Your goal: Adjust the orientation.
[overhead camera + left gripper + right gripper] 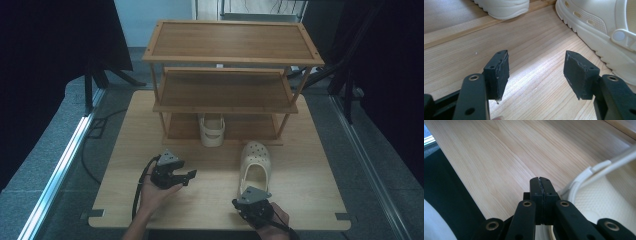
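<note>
A cream clog (254, 162) lies on the wooden table (310, 165), toe toward the shoe rack (232, 42). A second cream clog (211, 131) stands on the rack's bottom shelf. My left gripper (189, 176) is held low over the table left of the loose clog. Its jaws stand open with nothing between them (537, 72), and the clog's side (599, 32) lies ahead to the right. My right gripper (239, 202) is at the loose clog's heel, near the table's front edge. Its jaws are shut on nothing (541, 187), with the heel strap (599, 167) just to their right.
The three-tier rack takes up the back half of the table; its top and middle shelves are bare. Bare table lies on both sides of the grippers. A metal rail (60, 165) runs along the floor at left, and dark curtains hang at both sides.
</note>
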The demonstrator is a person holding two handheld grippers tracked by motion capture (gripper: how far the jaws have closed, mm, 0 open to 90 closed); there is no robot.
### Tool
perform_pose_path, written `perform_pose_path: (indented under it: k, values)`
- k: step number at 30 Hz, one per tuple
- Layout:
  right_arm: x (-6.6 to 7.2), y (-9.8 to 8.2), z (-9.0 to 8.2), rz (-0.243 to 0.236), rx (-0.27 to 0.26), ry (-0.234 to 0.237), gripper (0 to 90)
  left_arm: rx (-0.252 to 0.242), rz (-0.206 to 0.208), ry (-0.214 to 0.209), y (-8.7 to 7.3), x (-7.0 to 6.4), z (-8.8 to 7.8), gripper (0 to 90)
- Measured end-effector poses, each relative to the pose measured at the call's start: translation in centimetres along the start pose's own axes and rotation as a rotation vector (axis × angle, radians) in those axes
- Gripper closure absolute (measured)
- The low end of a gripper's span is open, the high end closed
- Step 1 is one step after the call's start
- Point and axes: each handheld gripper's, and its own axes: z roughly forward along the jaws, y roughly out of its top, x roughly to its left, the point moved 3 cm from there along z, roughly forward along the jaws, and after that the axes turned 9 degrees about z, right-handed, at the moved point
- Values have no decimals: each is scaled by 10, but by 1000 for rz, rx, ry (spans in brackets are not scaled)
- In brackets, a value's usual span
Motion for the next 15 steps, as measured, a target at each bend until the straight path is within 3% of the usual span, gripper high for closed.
perform_pose_path:
  k: [10, 15]
  values:
    - [-23, -24, -24, 76, -10, -10, 893, 10, 9, -1, 0, -2, 3, 378]
    - [-37, -39, -37, 139, -34, -30, 893, 16, 8, 0, -1, -3, 4, 378]
